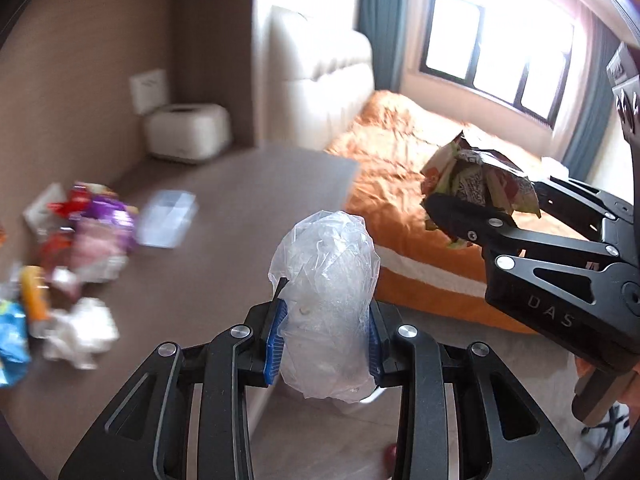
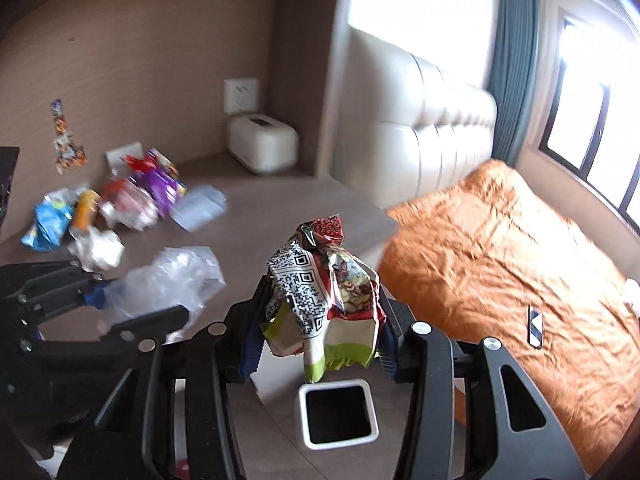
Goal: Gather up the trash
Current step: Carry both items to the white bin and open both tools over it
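My left gripper (image 1: 326, 336) is shut on a crumpled clear plastic bag (image 1: 326, 280), held over the edge of the brown desk (image 1: 224, 216). My right gripper (image 2: 320, 336) is shut on a crumpled snack wrapper (image 2: 320, 296) with a QR code. Directly below that wrapper on the floor stands a white square bin (image 2: 337, 416) with a black inside. In the left wrist view the right gripper (image 1: 472, 216) with the wrapper (image 1: 476, 184) hangs to the right, over the bed. The right wrist view shows the left gripper (image 2: 132, 304) and its bag (image 2: 168, 280) at the left.
A pile of wrappers and crumpled paper (image 2: 108, 212) and a clear plastic box (image 2: 200, 208) lie on the desk's far left. A white toaster-like box (image 2: 262, 148) sits in the corner. The orange bed (image 2: 500, 264) with a phone (image 2: 535, 331) fills the right.
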{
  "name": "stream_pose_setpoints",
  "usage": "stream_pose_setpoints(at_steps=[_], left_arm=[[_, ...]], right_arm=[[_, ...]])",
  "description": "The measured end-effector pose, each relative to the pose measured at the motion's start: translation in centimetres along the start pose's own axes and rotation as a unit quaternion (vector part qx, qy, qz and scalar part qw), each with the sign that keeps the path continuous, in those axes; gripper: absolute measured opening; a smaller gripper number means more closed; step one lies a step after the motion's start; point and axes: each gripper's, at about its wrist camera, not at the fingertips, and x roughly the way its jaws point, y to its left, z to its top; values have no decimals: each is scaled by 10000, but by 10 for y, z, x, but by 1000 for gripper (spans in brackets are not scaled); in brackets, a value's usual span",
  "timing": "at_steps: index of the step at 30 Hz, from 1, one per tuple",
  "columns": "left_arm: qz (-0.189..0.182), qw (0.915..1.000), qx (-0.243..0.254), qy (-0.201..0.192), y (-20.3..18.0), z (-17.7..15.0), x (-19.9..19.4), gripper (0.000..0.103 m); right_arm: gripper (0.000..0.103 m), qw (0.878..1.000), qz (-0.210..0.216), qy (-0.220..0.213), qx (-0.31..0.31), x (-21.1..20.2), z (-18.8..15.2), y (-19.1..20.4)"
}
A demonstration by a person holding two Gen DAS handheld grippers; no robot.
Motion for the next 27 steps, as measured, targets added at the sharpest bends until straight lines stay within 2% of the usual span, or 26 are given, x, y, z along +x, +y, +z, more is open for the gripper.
stream_pose_setpoints(at_steps=[4, 6, 9, 12, 14, 19, 24, 25, 26, 27], left_arm=[[-16, 9994, -71, 347, -49, -18, 77, 33], [-62, 9988, -67, 488, -68, -34, 115, 33], [-149, 9972, -67, 736, -90, -72, 189, 33], [-277, 9941, -13, 1045, -103, -112, 257, 33], [-328, 9915, 77, 1259, -112, -148, 307, 33], [-443, 9857, 108, 1624, -114, -219, 404, 33], [-395, 9809, 140, 1899, -110, -270, 465, 34], [-396, 9800, 164, 1943, -108, -279, 474, 41], [-367, 9796, 172, 1969, -107, -286, 477, 54], [-342, 9791, 173, 1998, -106, -291, 485, 101]], right_arm=[[48, 9992, 297, 255, 4, 41, -48, -57], [48, 9985, 367, 388, -72, 68, -76, -73], [48, 9966, 552, 609, 36, 117, -122, -100], [48, 9936, 628, 925, 151, 182, -184, -122], [48, 9915, 695, 1081, 216, 218, -218, -129], [48, 9823, 959, 1579, 299, 314, -314, -134], [48, 9772, 1122, 1791, 188, 375, -380, -122], [53, 9746, 1207, 1882, 144, 385, -388, -119], [70, 9741, 1216, 1905, 69, 390, -391, -118], [88, 9760, 1122, 1865, -62, 395, -398, -115]])
